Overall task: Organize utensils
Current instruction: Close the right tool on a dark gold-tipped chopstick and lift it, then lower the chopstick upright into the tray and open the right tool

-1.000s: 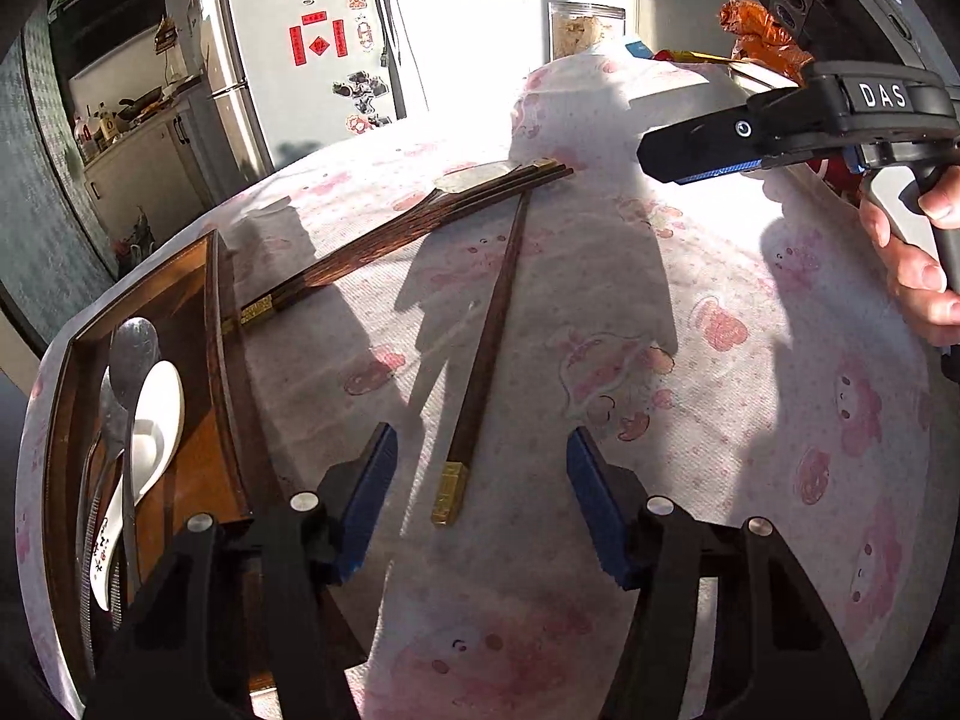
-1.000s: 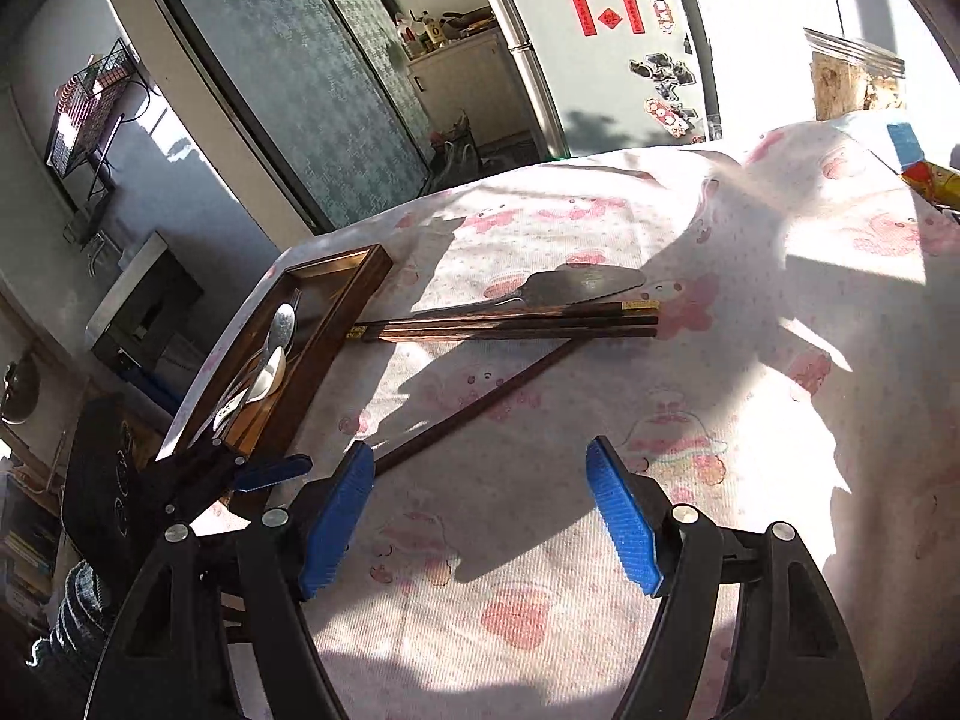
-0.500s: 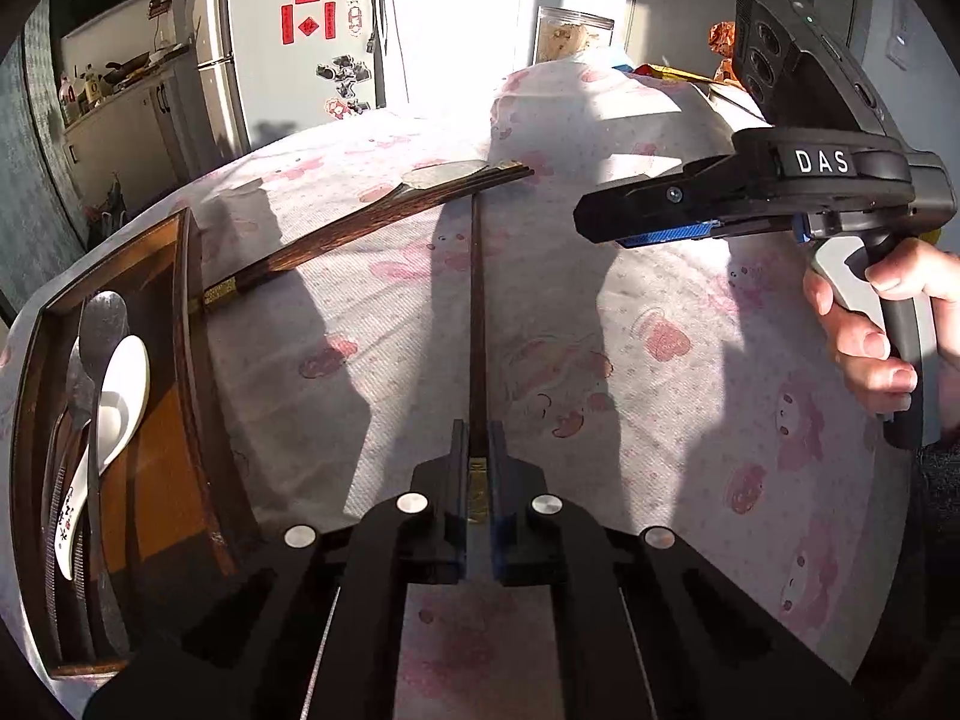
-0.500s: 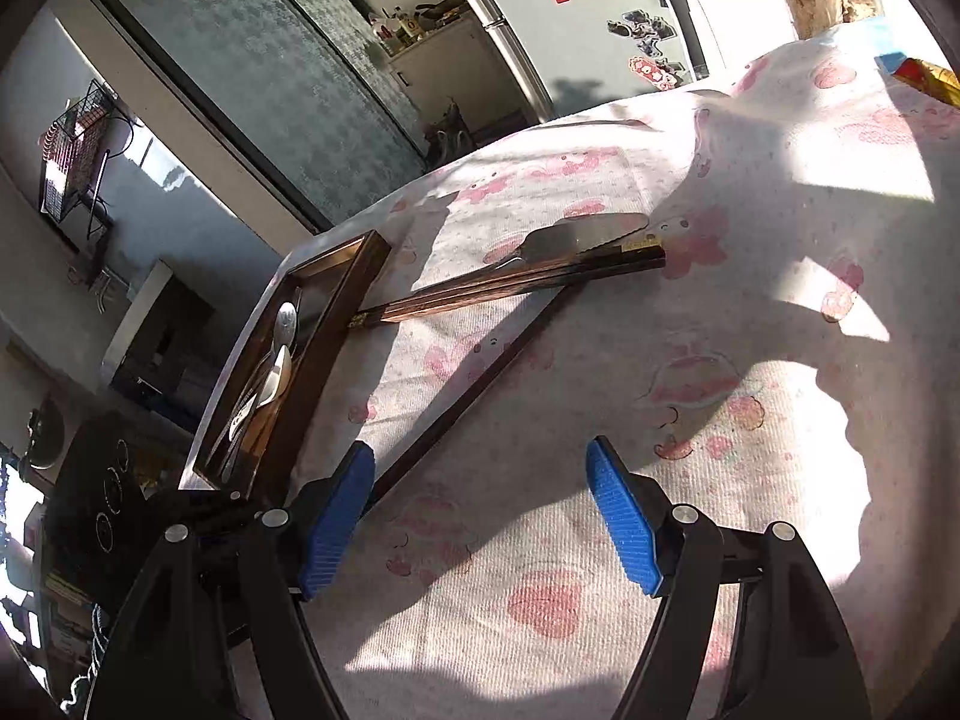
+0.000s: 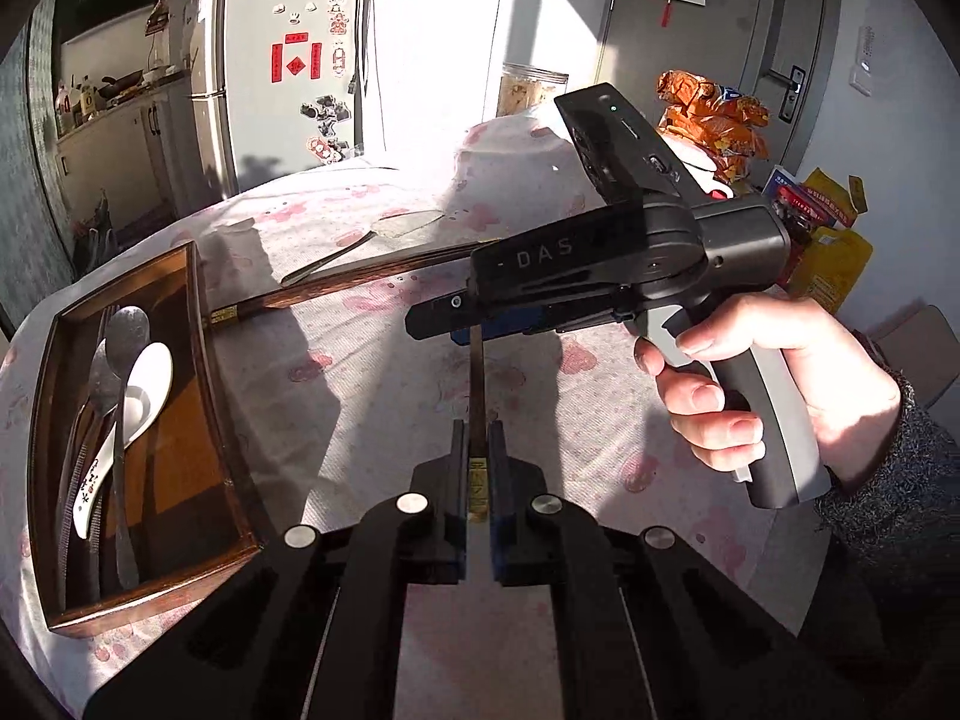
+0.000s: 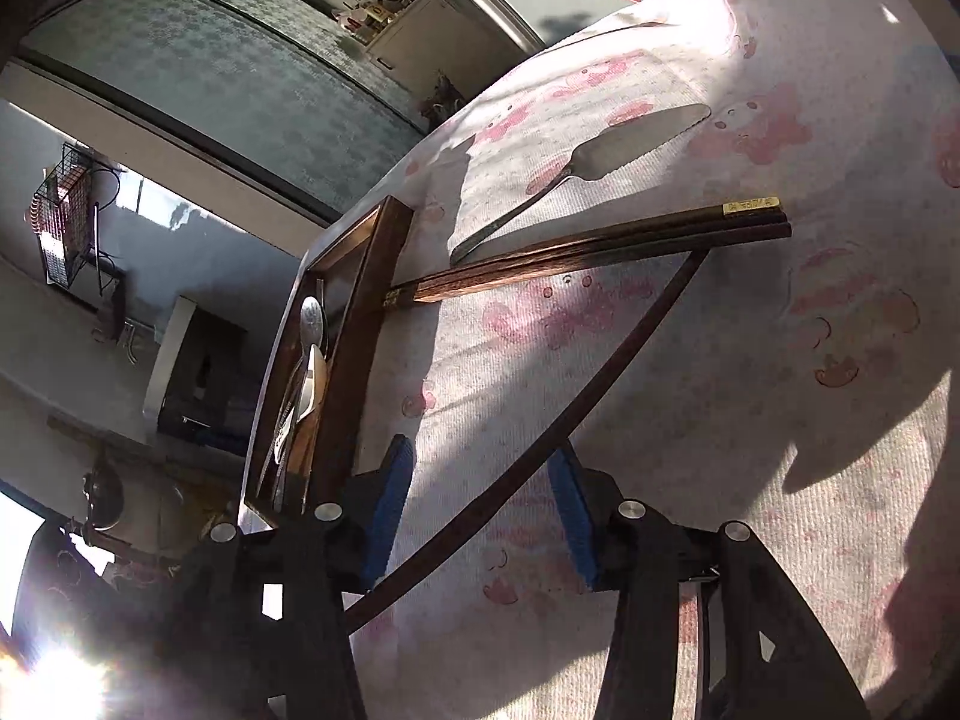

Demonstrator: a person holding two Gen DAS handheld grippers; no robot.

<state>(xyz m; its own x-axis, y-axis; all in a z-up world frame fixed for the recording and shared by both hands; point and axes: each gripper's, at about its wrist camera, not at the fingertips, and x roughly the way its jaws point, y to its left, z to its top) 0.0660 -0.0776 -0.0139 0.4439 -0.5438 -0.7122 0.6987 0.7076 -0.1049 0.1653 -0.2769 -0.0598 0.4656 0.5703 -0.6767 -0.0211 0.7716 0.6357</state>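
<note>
My left gripper (image 5: 478, 450) is shut on the gold-tipped end of a dark wooden chopstick (image 5: 477, 384) and holds it pointing away from me. My right gripper (image 6: 480, 510) is open, its blue pads on either side of the same chopstick (image 6: 600, 390) further along; it crosses the left wrist view (image 5: 600, 294). A wooden tray (image 5: 198, 324) at the left holds a white ceramic spoon (image 5: 135, 396) and metal spoons (image 5: 129, 336). More chopsticks (image 6: 600, 246) and a metal cake server (image 6: 618, 150) lie on the cloth beside the tray.
The table wears a white cloth with pink prints (image 5: 372, 420). Snack bags (image 5: 714, 114) and a jar (image 5: 531, 90) stand at the far edge. A fridge (image 5: 282, 60) and a kitchen counter are behind the table.
My left gripper closed on the chopstick end and lifted it. My right gripper moved in and now straddles the chopstick shaft.
</note>
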